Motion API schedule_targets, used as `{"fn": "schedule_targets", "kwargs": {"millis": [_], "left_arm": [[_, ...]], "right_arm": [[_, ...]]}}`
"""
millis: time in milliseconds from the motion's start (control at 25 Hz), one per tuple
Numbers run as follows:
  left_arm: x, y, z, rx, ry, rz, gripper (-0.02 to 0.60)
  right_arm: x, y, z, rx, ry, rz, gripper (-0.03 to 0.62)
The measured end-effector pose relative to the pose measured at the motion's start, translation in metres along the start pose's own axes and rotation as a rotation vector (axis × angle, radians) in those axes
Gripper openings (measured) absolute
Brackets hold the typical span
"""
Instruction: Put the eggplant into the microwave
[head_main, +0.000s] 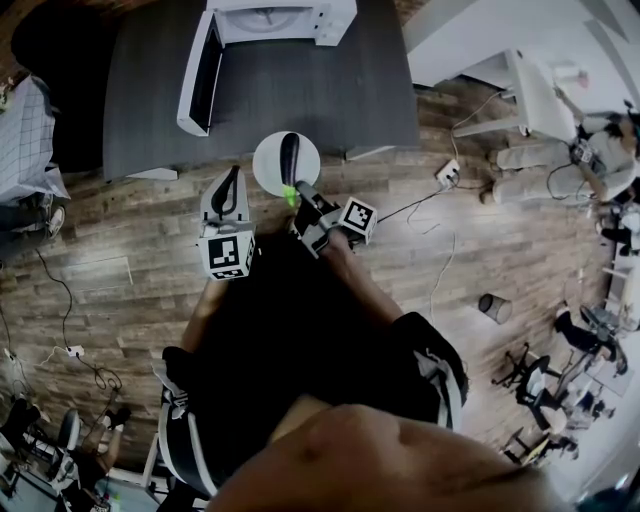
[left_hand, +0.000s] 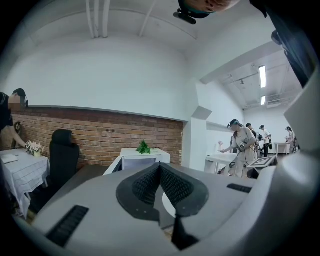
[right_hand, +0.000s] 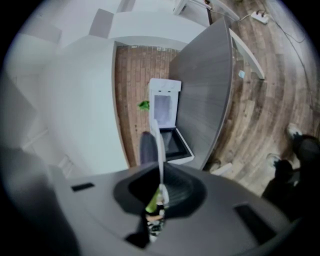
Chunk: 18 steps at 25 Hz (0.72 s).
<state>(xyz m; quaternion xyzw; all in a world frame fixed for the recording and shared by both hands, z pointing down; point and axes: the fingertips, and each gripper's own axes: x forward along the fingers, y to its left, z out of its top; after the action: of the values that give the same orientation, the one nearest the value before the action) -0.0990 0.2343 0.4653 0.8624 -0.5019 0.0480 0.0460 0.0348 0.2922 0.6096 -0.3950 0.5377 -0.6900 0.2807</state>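
Note:
A dark purple eggplant (head_main: 289, 153) with a green stem end (head_main: 290, 193) lies on a small white plate (head_main: 270, 165). The plate hangs at the front edge of the dark grey table (head_main: 300, 90). My right gripper (head_main: 300, 198) is shut on the plate's near rim, beside the stem. In the right gripper view the plate (right_hand: 159, 150) shows edge-on, with the eggplant (right_hand: 146, 147) against it. The white microwave (head_main: 270, 20) stands at the table's far side with its door (head_main: 200, 75) swung open. My left gripper (head_main: 228, 188) hovers left of the plate, shut on nothing.
A small green plant (left_hand: 144, 147) sits on top of the microwave (left_hand: 142, 159). To the left are a black chair (left_hand: 62, 150) and a cloth-covered table (left_hand: 20, 172). A power strip (head_main: 447, 173) and cables lie on the wood floor. Several people stand at the right.

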Motion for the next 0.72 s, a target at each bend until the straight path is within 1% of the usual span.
{"fn": "schedule_targets", "kwargs": {"millis": [120,480,640,720], "left_arm": [[0.001,-0.012,0.001,-0.010,0.004,0.005,0.035],[0.009,-0.053,0.005,0.017,-0.007,0.032,0.035],[0.007,-0.066,0.002,0.021,-0.004,0.055,0.035],[0.008,-0.070,-0.001,0.010,0.001,0.068,0.035]], "right_arm": [[-0.007,0.000,0.007,0.002,0.009,0.003,0.040],[-0.029,-0.012,0.033,-0.004,0.035,-0.004,0.040],[-0.036,-0.018,0.042,-0.010,0.060,-0.016,0.040],[-0.038,-0.018,0.046,-0.014,0.076,-0.017,0.040]]}}
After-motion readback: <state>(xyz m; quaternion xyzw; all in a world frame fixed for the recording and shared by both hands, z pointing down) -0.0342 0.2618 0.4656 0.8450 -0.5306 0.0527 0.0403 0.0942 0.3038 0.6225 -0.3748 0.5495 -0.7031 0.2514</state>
